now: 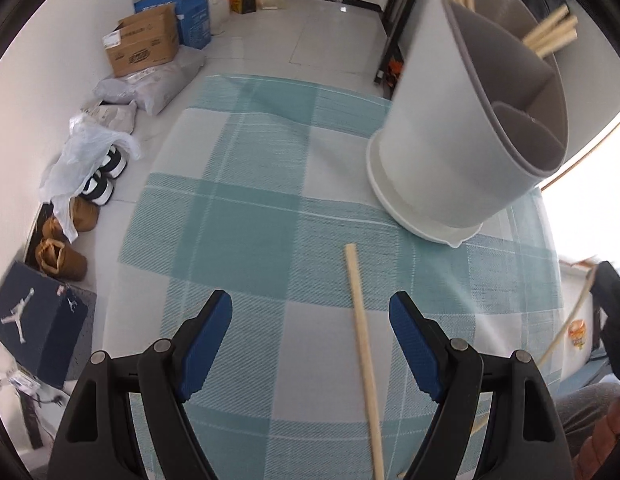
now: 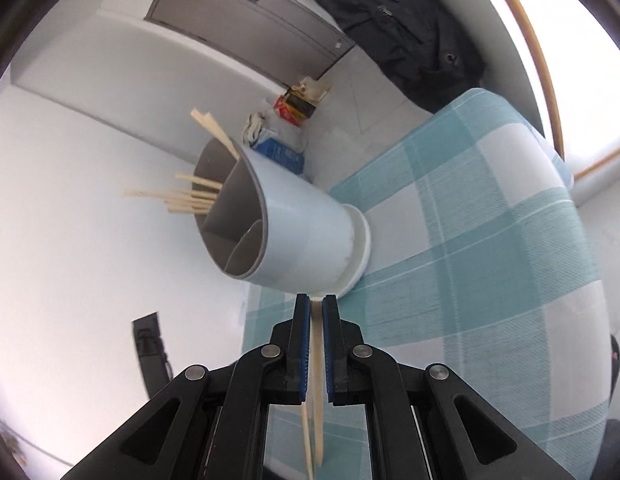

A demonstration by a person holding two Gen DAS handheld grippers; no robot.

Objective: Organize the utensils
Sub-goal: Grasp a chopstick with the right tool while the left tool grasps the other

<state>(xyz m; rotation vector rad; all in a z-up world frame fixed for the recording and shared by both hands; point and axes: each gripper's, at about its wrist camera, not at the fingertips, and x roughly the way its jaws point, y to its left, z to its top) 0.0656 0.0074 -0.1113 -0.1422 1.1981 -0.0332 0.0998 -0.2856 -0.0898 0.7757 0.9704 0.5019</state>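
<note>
A white utensil holder (image 1: 450, 140) with a grey divided insert stands at the far right of the checked tablecloth (image 1: 249, 220). Several wooden chopsticks (image 1: 550, 32) stick out of its back compartment. One loose chopstick (image 1: 362, 340) lies on the cloth, between the fingers of my open left gripper (image 1: 310, 308) and nearer the right finger. In the right wrist view, which is rolled, my right gripper (image 2: 317, 308) is shut on a chopstick (image 2: 318, 360) just short of the holder (image 2: 301, 220). Chopsticks (image 2: 189, 196) show in the holder there too.
On the floor left of the table are a cardboard box (image 1: 143, 40), grey bags, shoes under a plastic bag (image 1: 89, 152) and a dark blue shoe box (image 1: 33, 320). A dark jacket (image 2: 410, 20) hangs beyond the table's far end.
</note>
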